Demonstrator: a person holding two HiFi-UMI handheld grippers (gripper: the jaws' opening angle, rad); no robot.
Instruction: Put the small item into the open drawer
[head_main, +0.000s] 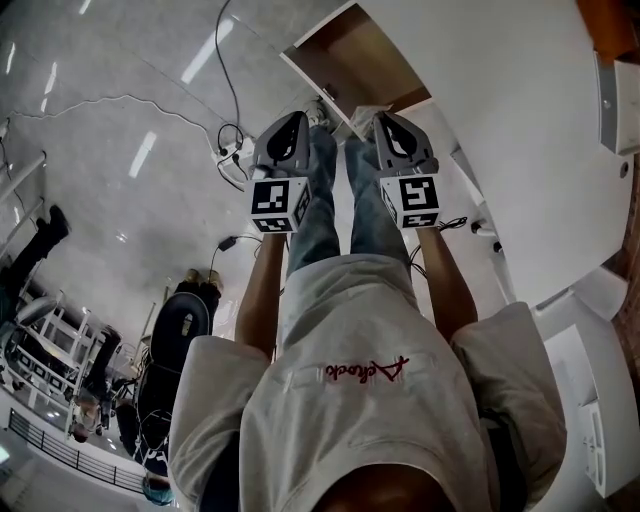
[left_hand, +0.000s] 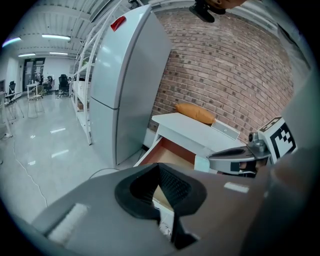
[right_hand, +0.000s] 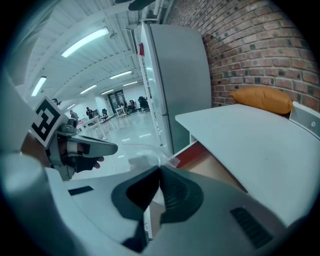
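— What have your tongs got?

— My right tongs (right_hand: 160, 170) are clamped on a small clear packet (right_hand: 141, 151), which sticks out just past the tips. My left tongs (left_hand: 159, 166) are pressed together with nothing between them.

— And farther out?

— The drawer (right_hand: 216, 169) stands open just ahead of and below both pairs of tips, under the white surface (right_hand: 260, 135). A grey fridge (right_hand: 180, 75) stands beyond the drawer.

Open air lies between the right gripper (right_hand: 160, 171), clamped on a small clear plastic pouch (right_hand: 142, 154), and the open white drawer with a brown wooden bottom (right_hand: 215, 167). The flat white tabletop (right_hand: 260, 135) overhangs the drawer's back edge, and a tall grey refrigerator (left_hand: 125, 85) stands near its left edge.
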